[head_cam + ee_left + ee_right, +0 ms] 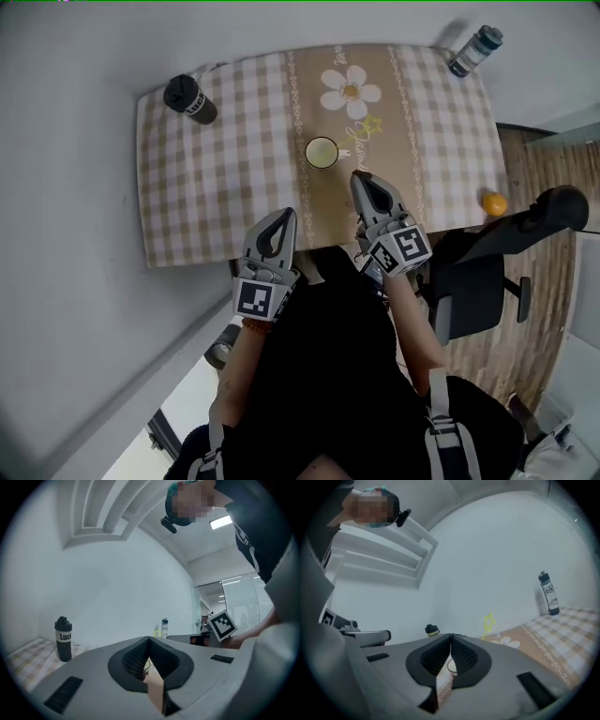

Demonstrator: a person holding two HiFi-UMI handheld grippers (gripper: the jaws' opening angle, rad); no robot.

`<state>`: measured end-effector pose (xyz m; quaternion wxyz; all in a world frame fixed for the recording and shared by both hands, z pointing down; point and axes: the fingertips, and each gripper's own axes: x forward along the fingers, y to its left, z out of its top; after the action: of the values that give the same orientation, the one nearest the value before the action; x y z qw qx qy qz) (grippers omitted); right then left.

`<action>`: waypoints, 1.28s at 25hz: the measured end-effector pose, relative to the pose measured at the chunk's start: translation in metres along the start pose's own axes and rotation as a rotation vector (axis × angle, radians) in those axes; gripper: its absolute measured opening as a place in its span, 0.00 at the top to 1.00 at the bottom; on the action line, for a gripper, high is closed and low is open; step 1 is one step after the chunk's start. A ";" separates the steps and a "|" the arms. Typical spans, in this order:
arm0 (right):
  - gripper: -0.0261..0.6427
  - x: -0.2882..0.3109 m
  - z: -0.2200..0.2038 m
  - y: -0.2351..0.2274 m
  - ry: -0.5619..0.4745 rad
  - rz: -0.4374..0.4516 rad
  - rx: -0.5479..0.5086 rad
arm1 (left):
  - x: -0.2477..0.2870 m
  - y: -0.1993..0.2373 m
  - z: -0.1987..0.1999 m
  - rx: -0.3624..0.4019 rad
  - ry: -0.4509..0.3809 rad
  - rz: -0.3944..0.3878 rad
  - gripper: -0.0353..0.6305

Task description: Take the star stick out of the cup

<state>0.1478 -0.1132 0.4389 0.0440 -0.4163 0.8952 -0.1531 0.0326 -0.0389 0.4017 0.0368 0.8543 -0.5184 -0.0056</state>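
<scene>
On the beige checked-cloth counter (206,187), centre | thin yellow star-topped stick (372,124) is stood leaning in small pale round cup (322,153) | judged light, slender, easily bent; best pinched just below star | right tool (359,175) near cup, left tool (286,214) well back: both closed, nothing held

Black bottle (190,98), clear bottle (474,51), orange (495,203)

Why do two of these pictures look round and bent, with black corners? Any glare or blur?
Left gripper view and right gripper view: a wide lens, so walls curve and corners go black. Left gripper view: the ceiling lamp glares white. Right gripper view: the star stick looks thin and faint. Head view: even light, the table edges bow.
</scene>
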 end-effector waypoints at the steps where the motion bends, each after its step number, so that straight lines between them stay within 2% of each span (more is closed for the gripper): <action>1: 0.95 0.003 -0.004 -0.008 0.016 -0.005 0.000 | 0.002 -0.001 -0.002 -0.002 0.000 0.004 0.94; 2: 0.95 0.006 -0.008 -0.015 0.035 -0.002 -0.003 | 0.003 -0.002 -0.004 -0.009 0.005 0.007 0.94; 5: 0.86 0.017 -0.023 -0.030 0.097 0.040 -0.002 | 0.006 -0.006 -0.011 -0.035 0.032 0.007 0.94; 7: 0.84 0.028 -0.032 -0.038 0.122 0.048 0.006 | 0.009 -0.002 -0.014 -0.020 0.030 -0.004 0.94; 9: 0.84 0.035 -0.039 -0.049 0.140 0.015 0.025 | 0.013 0.003 -0.011 -0.010 0.005 -0.008 0.94; 12: 0.84 0.042 -0.050 -0.056 0.156 -0.036 0.060 | 0.011 0.011 -0.011 -0.040 -0.009 0.014 0.94; 16: 0.83 0.056 -0.066 -0.057 0.183 -0.051 0.095 | 0.010 0.019 -0.011 -0.045 -0.024 0.024 0.94; 18: 0.76 0.060 -0.073 -0.057 0.199 -0.047 0.116 | 0.008 0.020 -0.014 -0.047 -0.020 0.025 0.94; 32: 0.76 0.086 -0.084 -0.057 0.219 -0.056 0.137 | 0.002 0.023 -0.028 -0.064 0.010 0.029 0.94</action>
<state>0.1167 -0.1929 0.5402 -0.0299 -0.4177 0.8702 -0.2595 0.0146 -0.0500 0.4315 0.0668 0.8452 -0.5300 -0.0174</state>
